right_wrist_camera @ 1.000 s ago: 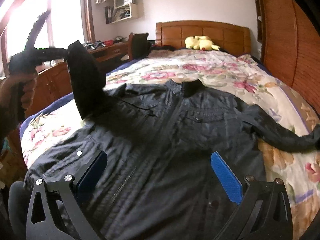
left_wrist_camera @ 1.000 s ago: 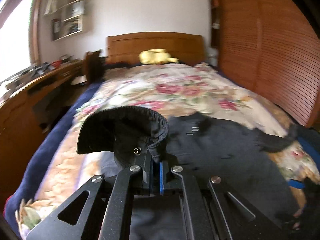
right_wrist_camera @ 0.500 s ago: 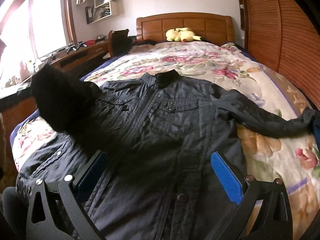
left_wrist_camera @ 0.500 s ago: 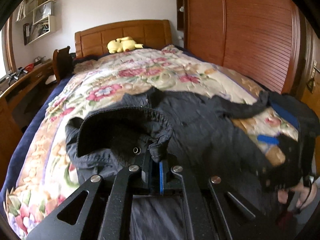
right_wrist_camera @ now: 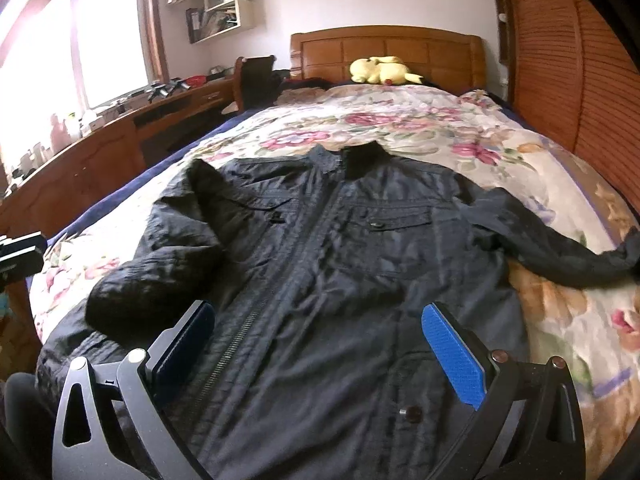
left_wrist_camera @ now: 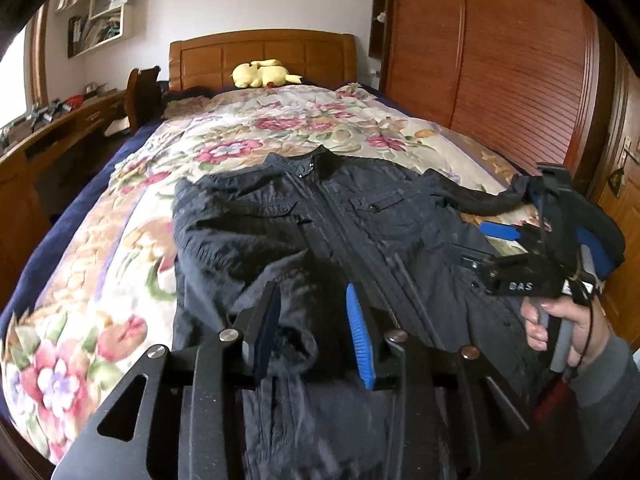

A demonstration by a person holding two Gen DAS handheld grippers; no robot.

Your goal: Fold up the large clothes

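One sleeve (right_wrist_camera: 160,280) of the black jacket (right_wrist_camera: 328,264) already lies folded in across the chest, its cuff resting on the front panel on the window side of the zip (right_wrist_camera: 256,312); I read that as the first fold done. My left gripper (left_wrist_camera: 316,336) has just been opening; its blue pads stand apart with the cuff cloth lying loose between them, no longer pinched. My right gripper (right_wrist_camera: 320,344) hangs over the lower front of the jacket with its jaws spread wide, the zip running up between them, nothing held. The jacket itself lies face up on the floral quilt (right_wrist_camera: 420,124), collar (right_wrist_camera: 360,160) toward the headboard (right_wrist_camera: 384,48), hem nearest me. Much is left, I judge: the other sleeve (right_wrist_camera: 560,256) is stretched straight out from the jacket toward the wardrobe side, unfolded; after that the body wants folding too. In the left view the right gripper sits beside that far cuff, so it seems well placed to take it.
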